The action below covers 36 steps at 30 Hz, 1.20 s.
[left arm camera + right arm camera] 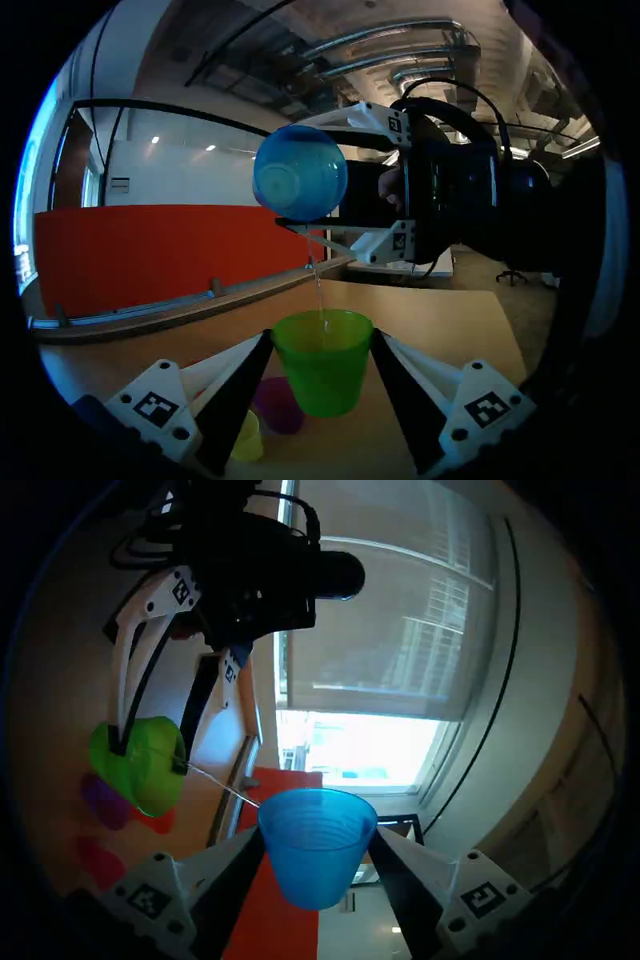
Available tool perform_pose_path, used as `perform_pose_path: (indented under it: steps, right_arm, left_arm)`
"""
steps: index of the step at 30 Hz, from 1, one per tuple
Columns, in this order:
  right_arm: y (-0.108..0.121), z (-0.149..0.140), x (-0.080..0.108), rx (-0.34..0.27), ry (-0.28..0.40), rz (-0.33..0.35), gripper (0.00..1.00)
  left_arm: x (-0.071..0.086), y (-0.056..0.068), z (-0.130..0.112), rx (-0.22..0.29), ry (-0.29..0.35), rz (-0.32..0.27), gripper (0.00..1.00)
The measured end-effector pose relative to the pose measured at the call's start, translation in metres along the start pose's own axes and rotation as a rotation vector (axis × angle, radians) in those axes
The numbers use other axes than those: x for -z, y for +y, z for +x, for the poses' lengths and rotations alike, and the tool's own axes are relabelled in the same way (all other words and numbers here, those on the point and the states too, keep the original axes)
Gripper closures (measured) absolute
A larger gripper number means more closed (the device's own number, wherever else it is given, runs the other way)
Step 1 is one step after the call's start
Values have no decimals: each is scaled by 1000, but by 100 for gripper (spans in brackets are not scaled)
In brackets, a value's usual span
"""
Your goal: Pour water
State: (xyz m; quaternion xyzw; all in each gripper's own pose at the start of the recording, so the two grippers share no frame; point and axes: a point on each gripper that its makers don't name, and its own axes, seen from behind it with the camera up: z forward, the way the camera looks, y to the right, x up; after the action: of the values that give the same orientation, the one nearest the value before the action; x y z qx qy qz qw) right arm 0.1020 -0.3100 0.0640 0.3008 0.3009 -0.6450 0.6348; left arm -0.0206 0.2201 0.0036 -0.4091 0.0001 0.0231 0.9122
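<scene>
In the left gripper view, the left gripper [322, 338] reaches in from six o'clock, and its jaws press on both sides of the green cup [324, 380], which stands upright with its mouth toward twelve o'clock. We cannot tell whether its base rests on the tabletop [436, 316] or hangs just above it. Above it the right gripper [293, 179] comes in from three o'clock, a hand [390, 188] behind it, with its jaws clamped above and below the blue cup [308, 164]. The blue cup lies tipped on its side in the air, base turned toward us, and a thin thread of water [318, 288] falls from its lower rim into the green cup. At seven o'clock of the green cup we see a purple cup [280, 404], with a yellow cup [250, 442] just beside it. An orange wall [160, 252] stands at nine o'clock beyond the tabletop. In the right gripper view, the scene appears turned sideways. The right gripper [317, 834] enters from six o'clock, jaws tight on either side of the blue cup [316, 860], whose rim points toward twelve o'clock. From that rim the water [224, 786] runs toward ten o'clock into the green cup [152, 780], which sits at nine o'clock between the jaws of the left gripper [152, 750], itself coming from eleven o'clock. The purple cup [102, 800] lies just beside the green cup, at its eight o'clock. A bright window [360, 748] shows behind the blue cup.
</scene>
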Motion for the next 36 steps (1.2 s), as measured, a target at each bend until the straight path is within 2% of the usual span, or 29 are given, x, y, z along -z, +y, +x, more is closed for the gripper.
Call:
perform_pose_path:
  steps: [12,17,20,23,27,30,36]
  right_arm:
    - [3,1,2,4,5,-6,11]
    - [3,-1,3,-38,7,1,11]
    - [0,-3,3,-87,10,7,11]
    - [-4,-7,4,-159,8,10,11]
    - [-11,-13,8,-294,3,20,11]
    - [-17,-16,12,-420,0,29,10]
    - [-26,-17,22,-723,3,33,11]
  left_arm:
    - [0,-1,1,1,1,-2,11]
    - [-1,0,0,2,-1,-4,11]
    - [-1,1,1,-1,-5,-6,11]
    - [-1,1,3,-3,-7,-6,11]
    - [0,-1,4,-2,-6,-4,11]
    - [0,-3,3,2,-5,-2,12]
    - [1,-3,1,2,-10,1,12]
